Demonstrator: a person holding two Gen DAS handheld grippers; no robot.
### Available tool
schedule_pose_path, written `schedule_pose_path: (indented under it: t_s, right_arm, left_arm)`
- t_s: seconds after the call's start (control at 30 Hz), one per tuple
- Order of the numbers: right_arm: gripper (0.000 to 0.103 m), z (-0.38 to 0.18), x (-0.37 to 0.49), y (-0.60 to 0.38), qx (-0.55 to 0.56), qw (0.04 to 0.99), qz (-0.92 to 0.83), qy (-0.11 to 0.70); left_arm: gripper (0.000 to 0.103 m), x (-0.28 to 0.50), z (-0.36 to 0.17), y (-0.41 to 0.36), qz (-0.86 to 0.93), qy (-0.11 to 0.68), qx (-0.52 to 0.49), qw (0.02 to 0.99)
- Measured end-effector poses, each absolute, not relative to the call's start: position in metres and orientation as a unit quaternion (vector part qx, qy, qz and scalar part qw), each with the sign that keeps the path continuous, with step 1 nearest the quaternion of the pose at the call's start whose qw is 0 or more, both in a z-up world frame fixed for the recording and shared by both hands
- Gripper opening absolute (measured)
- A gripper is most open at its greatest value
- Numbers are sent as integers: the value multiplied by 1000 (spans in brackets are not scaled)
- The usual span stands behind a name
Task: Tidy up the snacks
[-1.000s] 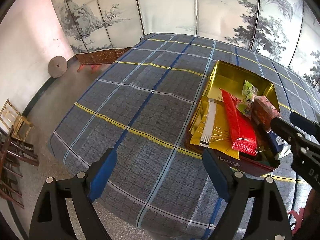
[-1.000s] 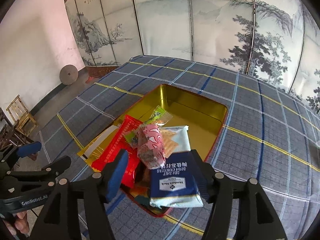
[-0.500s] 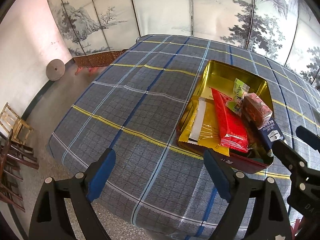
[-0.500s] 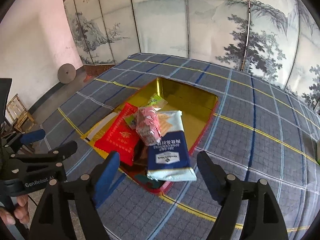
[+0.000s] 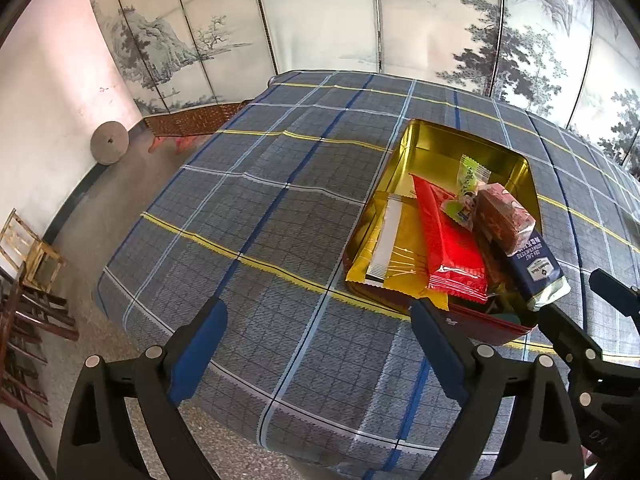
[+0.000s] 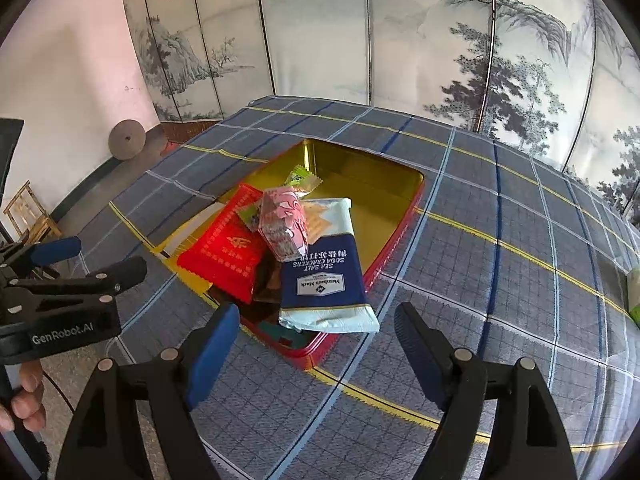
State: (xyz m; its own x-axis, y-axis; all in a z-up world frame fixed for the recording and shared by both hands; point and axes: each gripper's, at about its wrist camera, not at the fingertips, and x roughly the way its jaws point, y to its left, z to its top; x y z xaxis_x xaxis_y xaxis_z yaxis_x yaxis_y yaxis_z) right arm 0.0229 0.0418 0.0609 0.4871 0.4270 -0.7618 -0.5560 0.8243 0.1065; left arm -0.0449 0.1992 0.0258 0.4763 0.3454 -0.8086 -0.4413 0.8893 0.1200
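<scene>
Snacks lie heaped in the gold tin (image 6: 404, 216) on the plaid counter (image 6: 500, 288), the blue cracker pack (image 6: 324, 280) overhanging its near rim; left claw (image 5: 316, 344), opening, and right claw (image 6: 316, 344), released, both hold nothing, so nudging that pack fully inside looks wise.

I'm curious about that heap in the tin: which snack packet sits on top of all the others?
The pink patterned packet. It rests tilted on the navy soda cracker pack and red packet, while the rest lie lower in the gold tin.
</scene>
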Motion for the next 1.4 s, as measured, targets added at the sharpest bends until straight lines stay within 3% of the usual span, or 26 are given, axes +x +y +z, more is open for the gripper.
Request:
schedule_pose_path:
  t_s: [1.4]
  right_arm:
    - [82,52,19,45,-90,849,289,432]
  left_arm:
    - [92,-41,19,192,222,462,-54,857]
